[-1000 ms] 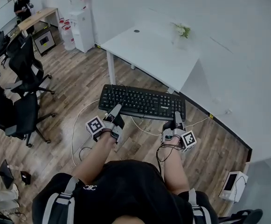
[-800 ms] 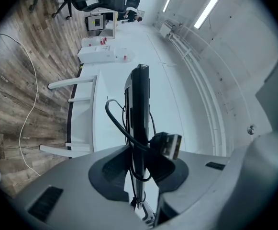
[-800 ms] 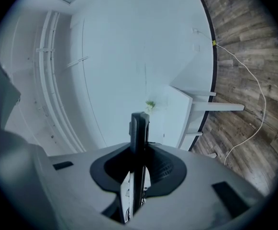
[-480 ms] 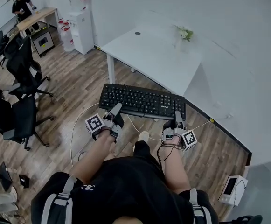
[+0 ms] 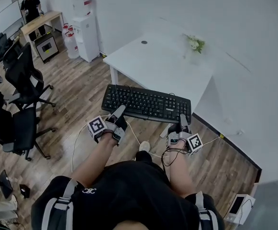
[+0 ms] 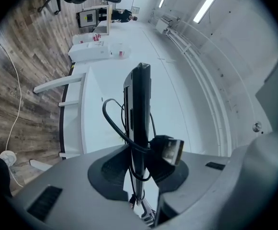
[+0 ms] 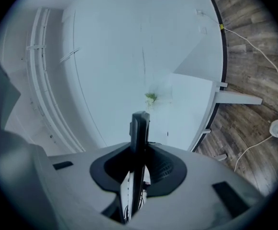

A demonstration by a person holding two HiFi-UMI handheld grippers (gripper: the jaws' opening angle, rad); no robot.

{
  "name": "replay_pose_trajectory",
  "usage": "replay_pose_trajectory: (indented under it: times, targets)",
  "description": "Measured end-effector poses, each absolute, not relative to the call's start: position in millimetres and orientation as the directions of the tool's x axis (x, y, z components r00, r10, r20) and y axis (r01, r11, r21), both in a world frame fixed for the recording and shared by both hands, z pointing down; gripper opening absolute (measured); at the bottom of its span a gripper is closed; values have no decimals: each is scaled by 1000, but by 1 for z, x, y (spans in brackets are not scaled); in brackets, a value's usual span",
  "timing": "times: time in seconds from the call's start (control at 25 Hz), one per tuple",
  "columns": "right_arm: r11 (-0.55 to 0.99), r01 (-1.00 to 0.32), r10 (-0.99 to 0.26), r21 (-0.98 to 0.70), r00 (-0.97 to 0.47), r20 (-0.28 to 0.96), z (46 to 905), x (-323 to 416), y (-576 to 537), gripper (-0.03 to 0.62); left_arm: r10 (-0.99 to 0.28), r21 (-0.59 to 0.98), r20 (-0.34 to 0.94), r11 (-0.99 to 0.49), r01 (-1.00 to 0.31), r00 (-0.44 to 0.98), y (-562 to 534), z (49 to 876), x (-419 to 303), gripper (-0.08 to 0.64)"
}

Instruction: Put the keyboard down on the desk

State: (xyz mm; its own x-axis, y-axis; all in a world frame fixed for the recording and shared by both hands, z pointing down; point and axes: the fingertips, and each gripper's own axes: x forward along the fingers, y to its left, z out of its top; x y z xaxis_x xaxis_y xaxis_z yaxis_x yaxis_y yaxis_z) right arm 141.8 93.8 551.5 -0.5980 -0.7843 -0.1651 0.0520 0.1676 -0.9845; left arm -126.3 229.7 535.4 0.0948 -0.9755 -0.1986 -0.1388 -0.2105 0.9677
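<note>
A black keyboard (image 5: 146, 103) hangs in the air over the wooden floor, just short of the white desk (image 5: 162, 63). My left gripper (image 5: 119, 112) is shut on its near-left edge, and my right gripper (image 5: 183, 120) is shut on its near-right edge. In the left gripper view the keyboard (image 6: 139, 104) stands edge-on between the jaws, with its black cable and USB plug (image 6: 170, 148) looped beside it. The right gripper view also shows the keyboard (image 7: 139, 133) edge-on, clamped between the jaws, with the desk (image 7: 191, 104) beyond.
A small plant (image 5: 194, 44) stands at the desk's far side. Black office chairs (image 5: 19, 95) are at the left. A white cable (image 5: 79, 138) lies on the floor. A water dispenser (image 5: 87, 30) and a person (image 5: 31, 5) are far back left.
The view has shifted a little: the desk and keyboard sit slightly farther right and lower. A white shoe has come into view on the floor between my arms. Both grips are unchanged.
</note>
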Motion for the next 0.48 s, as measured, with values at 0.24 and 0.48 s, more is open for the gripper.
replay_pose_trajectory:
  times: [0.24,0.48]
  targets:
    - [119,32,-785,-992,-608,-114,564,116,-20,75,-985,980,-155,-163,-116,76,118,547,-153,92]
    - [74,15,-804,-997,-590,-69,578,113,-100,75,-988,988,-123,-130,-80,90,30,561,-159,92]
